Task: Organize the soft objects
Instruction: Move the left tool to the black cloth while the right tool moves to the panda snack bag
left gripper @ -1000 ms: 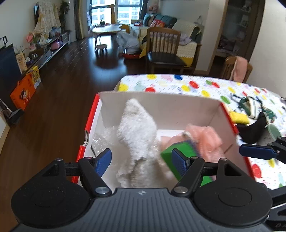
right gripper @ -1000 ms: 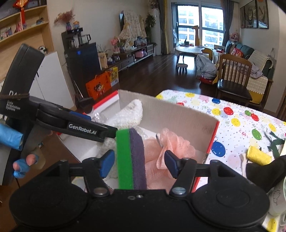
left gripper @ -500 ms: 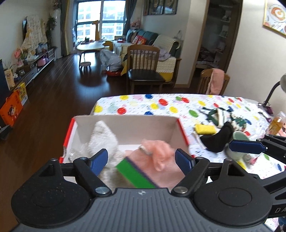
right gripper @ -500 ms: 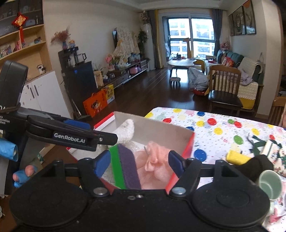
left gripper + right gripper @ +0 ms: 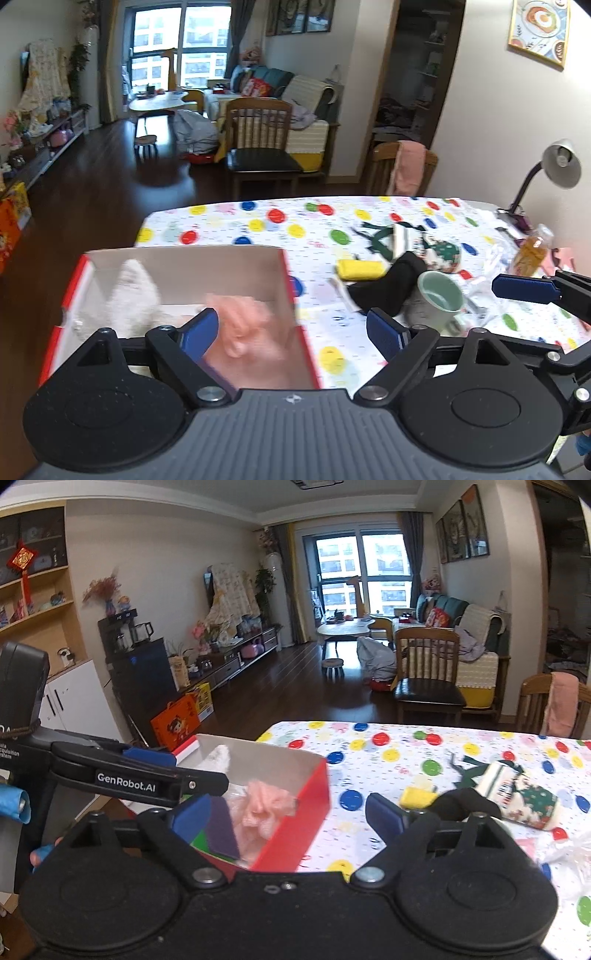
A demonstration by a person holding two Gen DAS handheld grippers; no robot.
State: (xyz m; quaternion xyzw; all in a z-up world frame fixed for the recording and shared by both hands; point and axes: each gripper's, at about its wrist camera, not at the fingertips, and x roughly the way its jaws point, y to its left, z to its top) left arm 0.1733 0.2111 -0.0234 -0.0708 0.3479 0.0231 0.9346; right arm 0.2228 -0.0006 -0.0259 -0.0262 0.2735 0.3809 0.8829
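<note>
- Left wrist view: the left gripper (image 5: 291,332) hangs over the near right corner of the cardboard box (image 5: 184,266), jaws spread wide after just opening, nothing between the blue pads, released.
- Box sits at the table's left edge, its red-trimmed right wall (image 5: 299,339) running straight down between the pads; dark floor drops away just left of it.
- Inside, a white fluffy cloth (image 5: 133,295) leans at the left end and a pink mesh puff (image 5: 243,328) lies at the right, both blurred.
- Spotted tablecloth (image 5: 258,221) is bare beyond the box as far as the far edge; plenty of room there.
- To the right things crowd together: yellow sponge (image 5: 360,268), black sock (image 5: 391,288), green mug (image 5: 441,301), with a patterned sock (image 5: 439,251) behind.
- Right gripper's blue finger (image 5: 524,290) pokes in from the right, above the clutter.
- Right wrist view: the right gripper (image 5: 284,818) is also let go, jaws just opened wide, holding nothing, over the box's red corner (image 5: 295,830).
- Only this view shows the green-and-purple sponge (image 5: 218,834) resting in the box beside the pink puff (image 5: 264,808); the other camera hides it.
- It also catches the left gripper's finger (image 5: 140,782) reaching over the box's left side, and blue-gloved fingertips (image 5: 40,854) on the handle.
</note>
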